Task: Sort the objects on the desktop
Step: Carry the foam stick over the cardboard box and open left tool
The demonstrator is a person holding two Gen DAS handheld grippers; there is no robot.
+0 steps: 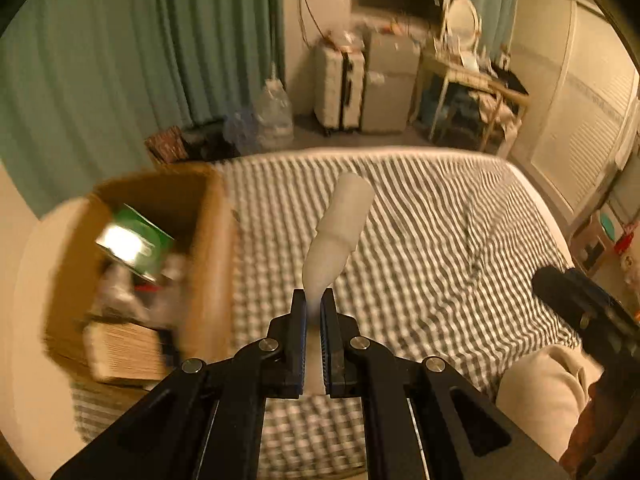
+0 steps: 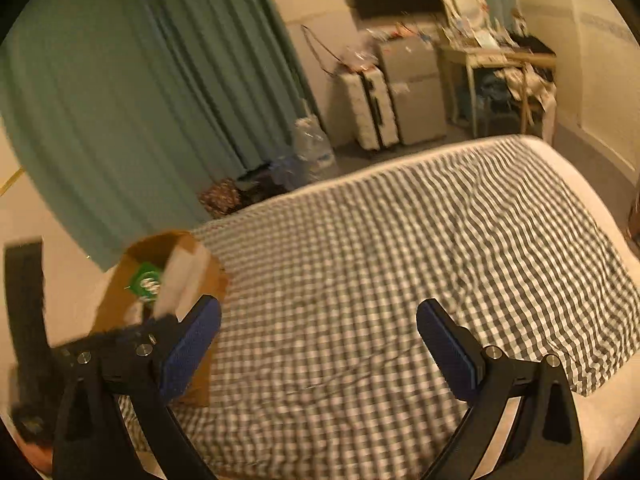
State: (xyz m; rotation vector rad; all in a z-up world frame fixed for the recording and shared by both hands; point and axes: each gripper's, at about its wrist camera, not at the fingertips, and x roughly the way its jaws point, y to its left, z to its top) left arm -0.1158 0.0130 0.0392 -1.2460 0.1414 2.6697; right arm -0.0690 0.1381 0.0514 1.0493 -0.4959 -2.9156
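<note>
White plastic bottle is pinched at its narrow end by the left gripper, lifted above the checkered bed, likely bound for the cardboard box at nine o'clock; the right gripper idles, jaws spread, empty.

Dim, warm yellowish indoor light, strong motion blur toward the left, fisheye bending with dark vignetted corners.

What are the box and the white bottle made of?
Box: corrugated cardboard by the look, matte brown, with thin folded walls and an open top. Bottle, pinched at its neck by the left gripper: likely matte or frosted white plastic, with no glare; motion blur leaves that open.
</note>
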